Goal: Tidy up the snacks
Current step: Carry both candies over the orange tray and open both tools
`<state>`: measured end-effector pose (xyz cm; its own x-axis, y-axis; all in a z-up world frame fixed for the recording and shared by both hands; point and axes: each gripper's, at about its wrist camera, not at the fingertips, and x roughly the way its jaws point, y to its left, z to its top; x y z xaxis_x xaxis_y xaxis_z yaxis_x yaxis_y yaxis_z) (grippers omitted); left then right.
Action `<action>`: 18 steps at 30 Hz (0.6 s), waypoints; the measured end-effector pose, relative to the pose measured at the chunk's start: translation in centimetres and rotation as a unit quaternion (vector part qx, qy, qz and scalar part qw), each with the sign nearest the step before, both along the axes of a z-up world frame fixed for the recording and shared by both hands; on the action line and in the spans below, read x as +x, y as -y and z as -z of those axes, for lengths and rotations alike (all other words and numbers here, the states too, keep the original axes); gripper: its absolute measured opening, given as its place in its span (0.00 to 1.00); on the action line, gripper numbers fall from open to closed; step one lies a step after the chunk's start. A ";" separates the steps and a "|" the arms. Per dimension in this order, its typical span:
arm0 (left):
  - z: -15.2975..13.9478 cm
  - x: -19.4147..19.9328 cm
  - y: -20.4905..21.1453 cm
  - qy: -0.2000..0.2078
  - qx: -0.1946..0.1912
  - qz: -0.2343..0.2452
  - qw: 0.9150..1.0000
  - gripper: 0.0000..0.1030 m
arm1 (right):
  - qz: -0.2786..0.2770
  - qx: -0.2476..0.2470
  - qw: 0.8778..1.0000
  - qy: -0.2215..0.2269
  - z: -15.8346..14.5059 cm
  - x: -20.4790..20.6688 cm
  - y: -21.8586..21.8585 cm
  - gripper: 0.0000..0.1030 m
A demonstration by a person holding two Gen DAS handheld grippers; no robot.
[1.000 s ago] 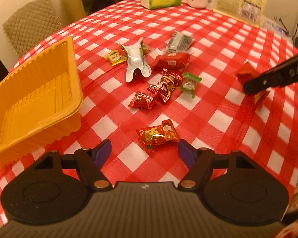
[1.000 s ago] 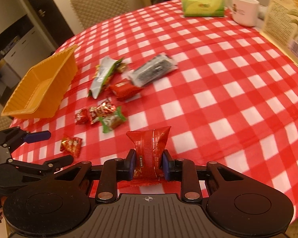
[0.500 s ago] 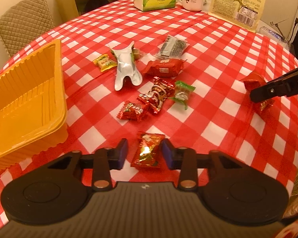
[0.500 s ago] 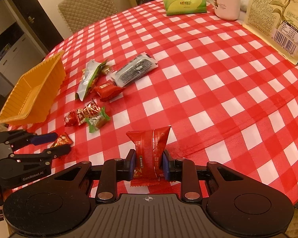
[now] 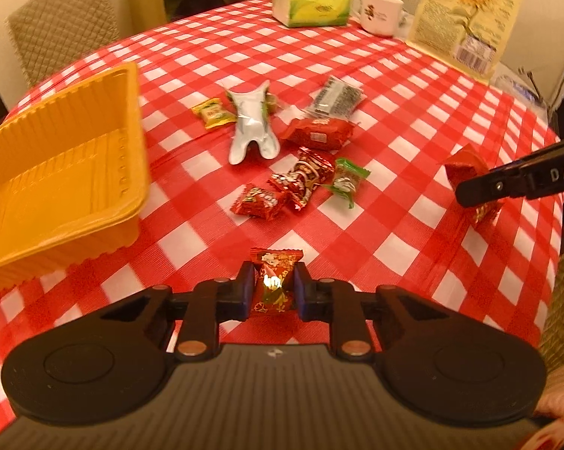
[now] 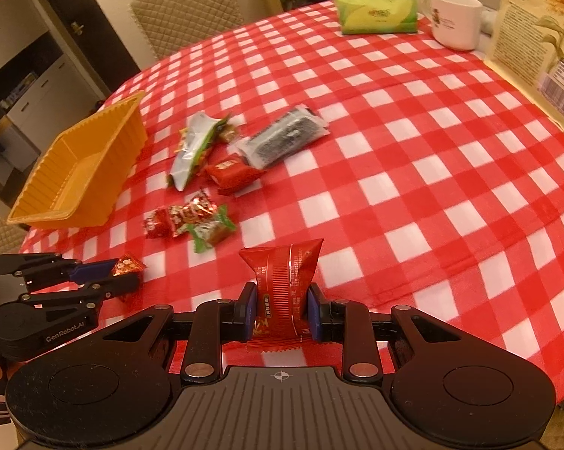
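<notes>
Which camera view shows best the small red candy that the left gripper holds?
The left wrist view: the small red candy sits close and central, pinched in the left gripper, its printed wrapper readable. In the right wrist view it is small at the left edge, half hidden by the fingers.

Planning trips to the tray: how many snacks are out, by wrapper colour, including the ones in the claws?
Red: 6: small candy in left claw, held packet in right claw, loose packet, seemingly three clustered candies
Green candy: 1
Yellow candy: 1
Silver packet: 1
Grey packet: 1
Brownish candy, half hidden: 1
Total: 11
</notes>
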<state>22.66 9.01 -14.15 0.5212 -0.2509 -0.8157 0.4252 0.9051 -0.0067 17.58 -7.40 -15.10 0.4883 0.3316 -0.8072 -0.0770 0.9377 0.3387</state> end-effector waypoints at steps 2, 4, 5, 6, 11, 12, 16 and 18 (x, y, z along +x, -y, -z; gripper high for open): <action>-0.6 -0.4 -0.6 -0.003 -0.001 -0.014 1.000 0.20 | -0.012 0.004 1.000 0.003 -0.4 0.2 -0.6 0.27; -1.5 -0.9 -1.4 0.000 -0.008 -0.029 1.000 0.20 | -0.026 0.009 1.000 0.007 -0.9 0.5 -1.4 0.27; -1.9 -1.2 -1.9 0.001 -0.013 -0.037 0.999 0.20 | -0.034 0.013 0.999 0.009 -1.2 0.6 -1.8 0.27; -2.4 -1.4 -2.4 0.002 -0.017 -0.044 0.999 0.20 | -0.043 0.016 0.999 0.012 -1.5 0.7 -2.3 0.27; -4.9 -2.3 -5.4 0.014 -0.018 -0.085 0.996 0.20 | -0.097 0.033 0.994 0.028 -3.1 1.4 -5.4 0.27; -5.4 -2.3 -6.0 0.016 -0.017 -0.095 0.995 0.20 | -0.108 0.037 0.993 0.030 -3.4 1.6 -6.1 0.27; -7.2 -1.9 -8.9 0.033 -0.008 -0.135 0.990 0.20 | -0.151 0.052 0.986 0.039 -4.4 2.5 -9.2 0.27; -8.2 -1.6 -10.4 0.047 -0.008 -0.150 0.988 0.20 | -0.170 0.060 0.983 0.047 -4.9 3.1 -10.9 0.27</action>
<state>21.02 19.40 -5.93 0.6471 -0.0863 -0.7575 0.1378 0.9904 0.0049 20.66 3.45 -10.15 0.4027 0.5788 -0.7091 -0.4146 0.8060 0.4225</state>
